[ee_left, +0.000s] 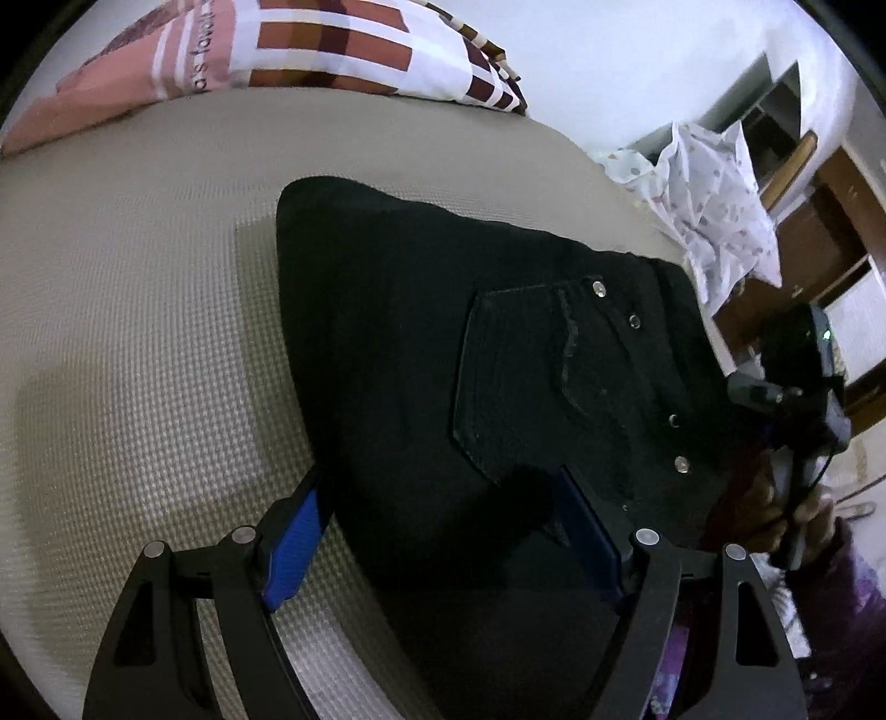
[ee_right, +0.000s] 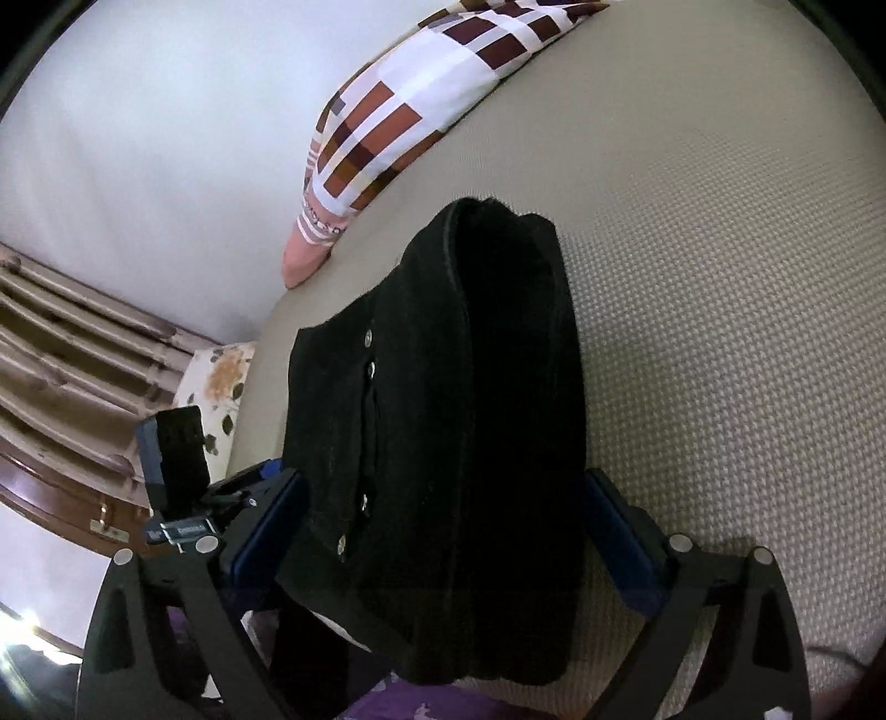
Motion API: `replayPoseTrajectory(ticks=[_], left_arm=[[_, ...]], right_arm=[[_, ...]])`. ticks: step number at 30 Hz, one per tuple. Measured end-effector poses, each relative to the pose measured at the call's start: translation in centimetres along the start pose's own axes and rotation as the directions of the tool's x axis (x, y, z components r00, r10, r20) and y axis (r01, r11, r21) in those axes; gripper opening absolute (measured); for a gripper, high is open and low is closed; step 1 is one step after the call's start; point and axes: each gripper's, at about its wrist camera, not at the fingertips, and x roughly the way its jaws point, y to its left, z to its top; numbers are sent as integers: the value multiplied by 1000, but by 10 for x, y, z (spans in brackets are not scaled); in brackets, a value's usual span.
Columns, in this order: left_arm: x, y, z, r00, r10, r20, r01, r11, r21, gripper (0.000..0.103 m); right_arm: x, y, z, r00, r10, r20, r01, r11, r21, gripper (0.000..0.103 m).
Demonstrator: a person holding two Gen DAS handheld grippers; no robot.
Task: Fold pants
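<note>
The black pants (ee_left: 443,343) lie folded in a compact stack on the beige textured mattress (ee_left: 138,310), with a back pocket and silver rivets facing up. My left gripper (ee_left: 437,531) is open, its blue pads on either side of the stack's near edge. In the right wrist view the pants (ee_right: 443,421) show as a thick folded bundle, and my right gripper (ee_right: 443,526) is open and straddles its near end. The other gripper (ee_right: 177,459) shows at the left.
A checked pillow (ee_left: 310,50) lies at the head of the mattress (ee_right: 720,277). A white patterned cloth (ee_left: 714,205) hangs at the right before wooden furniture (ee_left: 819,232). A wooden slatted frame (ee_right: 72,354) is at the left.
</note>
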Motion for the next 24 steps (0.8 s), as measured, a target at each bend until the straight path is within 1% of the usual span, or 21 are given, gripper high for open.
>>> replayPoseTrajectory(ticks=[6, 15, 24], left_arm=[[6, -11, -2, 998, 65, 14, -65, 996, 56, 85], [16, -21, 0, 990, 139, 20, -141, 984, 106, 94], [20, -23, 1, 985, 169, 32, -172, 978, 123, 100]], right_arm=[[1, -1, 1, 1000, 14, 0, -14, 1000, -15, 97], [10, 2, 12, 1000, 23, -11, -23, 999, -40, 100], [15, 5, 16, 999, 24, -25, -26, 997, -73, 100]])
